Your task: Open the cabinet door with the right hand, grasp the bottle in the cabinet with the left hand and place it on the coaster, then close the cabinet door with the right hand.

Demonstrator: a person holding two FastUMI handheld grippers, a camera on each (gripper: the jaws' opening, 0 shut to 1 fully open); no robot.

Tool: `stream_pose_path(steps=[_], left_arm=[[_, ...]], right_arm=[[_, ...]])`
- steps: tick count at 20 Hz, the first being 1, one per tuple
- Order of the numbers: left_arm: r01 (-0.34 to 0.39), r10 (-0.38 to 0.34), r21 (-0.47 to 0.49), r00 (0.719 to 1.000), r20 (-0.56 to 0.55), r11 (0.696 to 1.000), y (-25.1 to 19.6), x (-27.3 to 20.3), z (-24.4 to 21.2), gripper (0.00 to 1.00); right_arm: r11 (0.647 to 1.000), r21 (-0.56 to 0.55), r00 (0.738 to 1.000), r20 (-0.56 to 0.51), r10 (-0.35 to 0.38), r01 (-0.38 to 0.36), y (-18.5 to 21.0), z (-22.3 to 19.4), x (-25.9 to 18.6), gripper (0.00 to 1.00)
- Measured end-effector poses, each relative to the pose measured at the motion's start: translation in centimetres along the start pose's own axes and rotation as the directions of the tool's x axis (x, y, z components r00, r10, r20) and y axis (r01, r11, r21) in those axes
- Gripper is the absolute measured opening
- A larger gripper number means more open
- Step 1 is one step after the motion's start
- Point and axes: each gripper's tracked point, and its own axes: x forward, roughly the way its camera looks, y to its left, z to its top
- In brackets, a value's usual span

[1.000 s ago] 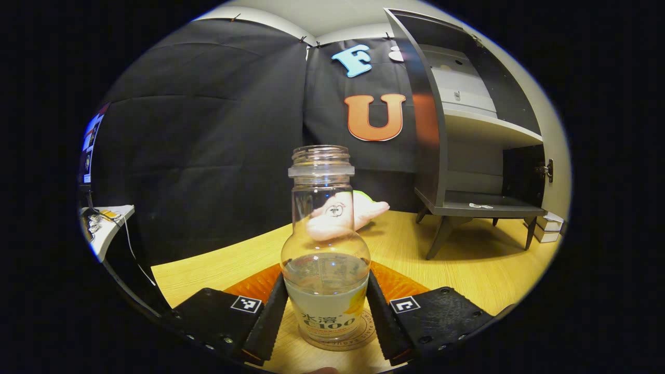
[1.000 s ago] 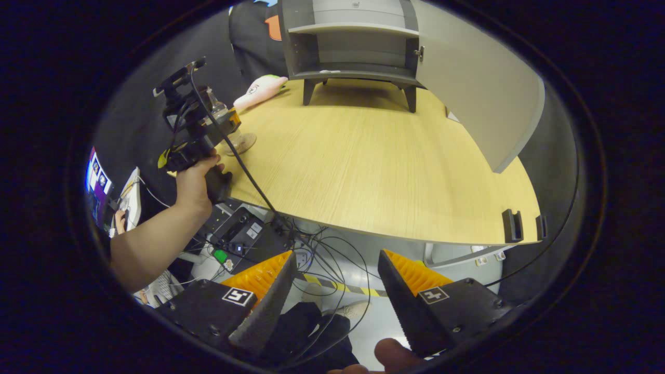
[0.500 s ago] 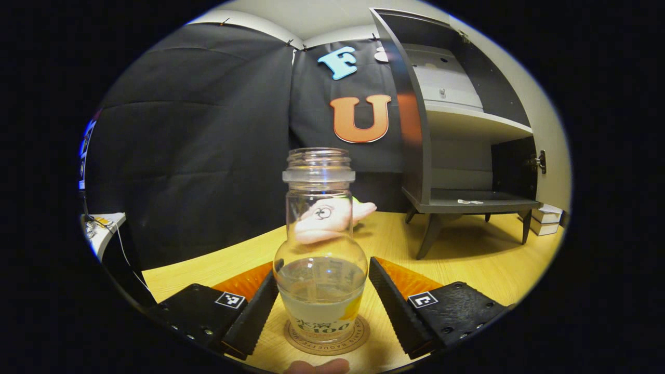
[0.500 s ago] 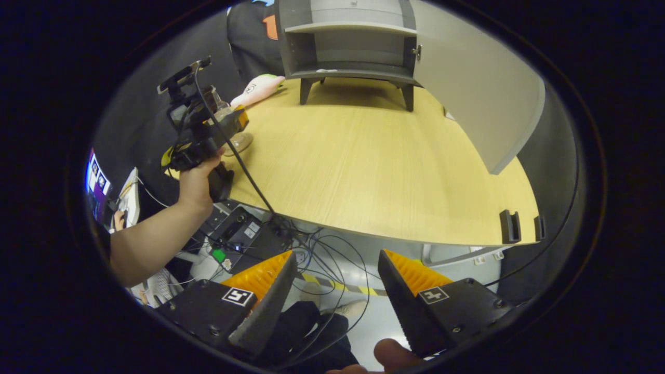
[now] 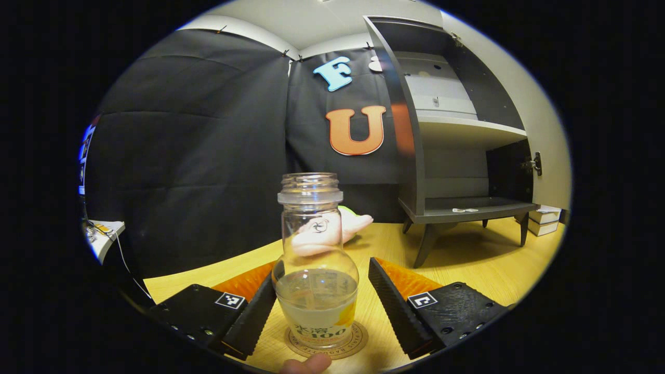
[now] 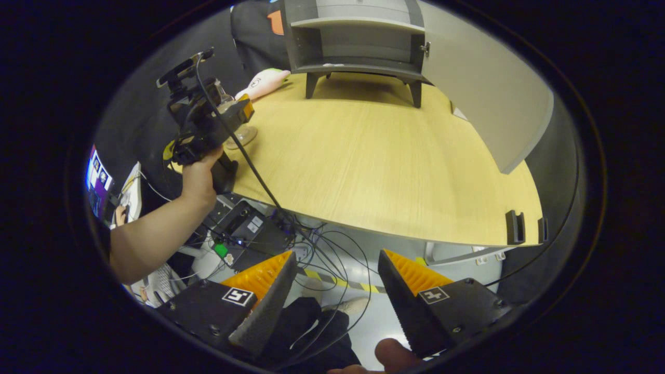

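A clear glass bottle without a cap, part full of pale liquid, stands upright on a round brown coaster on the wooden table. My left gripper is open around the bottle's lower body, with a small gap at the right finger. The grey cabinet stands at the far right, its door swung wide open. My right gripper is open and holds nothing, below the table's near edge, over the floor. In the right gripper view a hand holds the left gripper at the coaster.
A pink plush toy lies on the table behind the bottle, left of the cabinet. Cables and a power strip lie on the floor under the table's edge. Two black clips sit on the table's near right edge.
The left gripper has opened off the bottle and drawn back a little, leaving it on the coaster. The right gripper has barely shifted.
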Motion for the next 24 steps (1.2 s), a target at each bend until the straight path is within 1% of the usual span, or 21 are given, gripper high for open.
stream_pose_path(steps=[1, 2, 3, 4, 8, 11, 12, 13, 14, 16, 17, 18, 19, 21, 23, 24], left_arm=[[-0.002, 0.002, 0.003, 1.000, 0.003, 1.000, 0.2, 0.0, 0.3, 0.98], [-0.002, 0.002, 0.008, 1.000, 0.005, 1.000, 0.3, 0.1, 0.6, 0.98], [-0.004, 0.003, 0.016, 1.000, 0.008, 1.000, 0.4, 0.1, 1.1, 0.98], [-0.008, 0.007, 0.014, 1.000, 0.014, 1.000, 0.5, 0.2, 1.7, 0.98], [-0.004, 0.004, 0.009, 0.997, 0.077, 1.000, 1.4, 0.1, 6.2, 0.97], [0.000, -0.001, 0.017, 0.998, 0.059, 1.000, 2.6, -0.3, 8.9, 0.97], [0.000, -0.002, 0.022, 0.998, 0.064, 1.000, 3.2, -0.5, 10.6, 0.97], [0.002, -0.004, 0.030, 0.997, 0.078, 1.000, 3.8, -0.7, 12.2, 0.97], [0.002, -0.006, 0.042, 0.995, 0.095, 0.999, 4.3, -0.9, 14.2, 0.97], [0.026, -0.034, 0.065, 0.991, 0.131, 0.998, 4.4, -1.1, 18.2, 0.97], [0.041, -0.052, 0.072, 0.987, 0.149, 0.997, 3.9, -1.4, 20.5, 0.97], [0.074, -0.086, 0.072, 0.981, 0.174, 0.995, 2.8, -1.6, 22.9, 0.96], [0.103, -0.116, 0.072, 0.972, 0.203, 0.992, 1.3, -1.9, 25.5, 0.96], [0.158, -0.176, 0.086, 0.950, 0.257, 0.984, -2.0, -3.0, 30.6, 0.95], [0.181, -0.203, 0.101, 0.931, 0.303, 0.978, -4.6, -4.4, 34.8, 0.95], [0.197, -0.220, 0.105, 0.925, 0.309, 0.975, -6.1, -4.9, 36.0, 0.95]], right_arm=[[1.000, 0.003, 1.000, 0.001, -0.004, 0.004, -0.1, -0.1, -0.2, 1.00], [1.000, 0.007, 1.000, 0.000, -0.006, 0.006, -0.1, -0.1, -0.3, 0.96], [1.000, 0.009, 1.000, -0.001, -0.006, 0.006, 0.0, -0.1, -0.5, 1.00], [1.000, 0.009, 1.000, 0.002, -0.007, 0.007, 0.1, 0.0, -0.7, 1.00], [1.000, 0.001, 1.000, 0.027, -0.015, 0.015, 0.4, 0.8, -1.5, 1.00], [0.999, 0.042, 0.999, 0.042, -0.022, 0.020, 0.3, 1.3, -2.8, 1.00], [0.998, 0.051, 0.998, 0.052, -0.027, 0.024, 0.2, 1.7, -3.3, 1.00], [0.998, 0.057, 0.997, 0.072, -0.038, 0.034, -0.2, 2.3, -3.8, 1.00], [0.997, 0.058, 0.994, 0.095, -0.061, 0.056, -0.9, 3.1, -4.3, 0.96], [0.991, 0.082, 0.983, 0.144, -0.114, 0.103, -3.1, 4.5, -5.7, 0.96], [0.988, 0.103, 0.978, 0.165, -0.130, 0.114, -4.0, 5.0, -6.3, 1.00], [0.984, 0.120, 0.971, 0.188, -0.149, 0.128, -5.2, 5.4, -7.2, 0.96], [0.981, 0.131, 0.963, 0.209, -0.167, 0.142, -6.6, 5.6, -8.1, 1.00], [0.977, 0.145, 0.955, 0.229, -0.189, 0.159, -9.2, 5.6, -9.7, 1.00], [0.970, 0.174, 0.951, 0.231, -0.205, 0.168, -11.7, 5.1, -10.6, 1.00], [0.967, 0.189, 0.950, 0.229, -0.214, 0.173, -13.1, 4.6, -11.0, 0.96]])
